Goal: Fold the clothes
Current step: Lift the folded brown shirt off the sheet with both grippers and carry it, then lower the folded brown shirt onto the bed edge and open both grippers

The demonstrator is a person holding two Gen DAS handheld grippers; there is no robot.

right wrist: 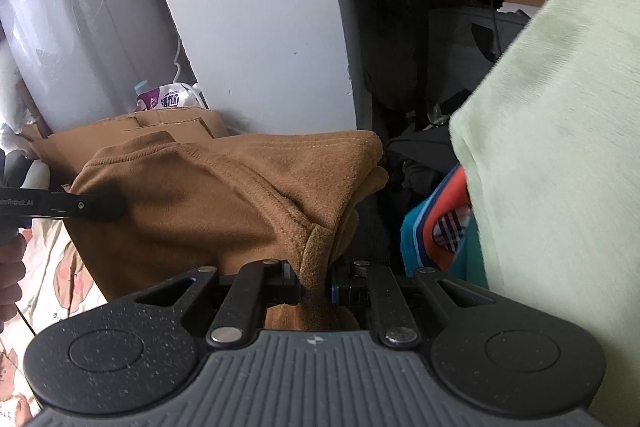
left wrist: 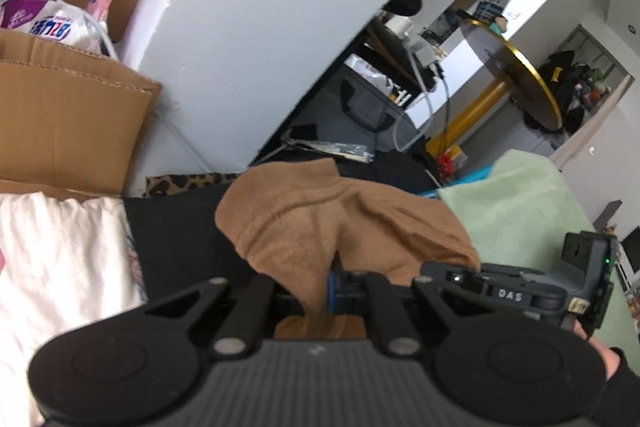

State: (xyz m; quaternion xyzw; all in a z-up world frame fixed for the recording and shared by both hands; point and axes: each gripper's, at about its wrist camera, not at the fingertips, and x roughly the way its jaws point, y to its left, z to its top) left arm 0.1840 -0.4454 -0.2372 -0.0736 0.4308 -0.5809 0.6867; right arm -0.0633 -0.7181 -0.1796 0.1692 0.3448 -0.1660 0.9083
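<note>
A brown fleece garment (left wrist: 320, 215) is held up between both grippers and sags in folds. My left gripper (left wrist: 318, 293) is shut on one bunched edge of it, the cloth pinched between the pads. In the right wrist view the same brown garment (right wrist: 224, 195) stretches leftward, and my right gripper (right wrist: 315, 285) is shut on its seamed corner. The left gripper (right wrist: 96, 206) shows there at the far left, clamped on the garment's other end. The right gripper's body (left wrist: 520, 291) and a hand appear at the right of the left wrist view.
A pale green towel (right wrist: 560, 147) hangs close on the right. Beneath lie a teal and orange cloth (right wrist: 436, 227) and a white floral sheet (left wrist: 60, 267). Cardboard boxes (left wrist: 68, 115), a white wall panel (left wrist: 260, 27) and a gold-edged round table (left wrist: 516, 75) stand behind.
</note>
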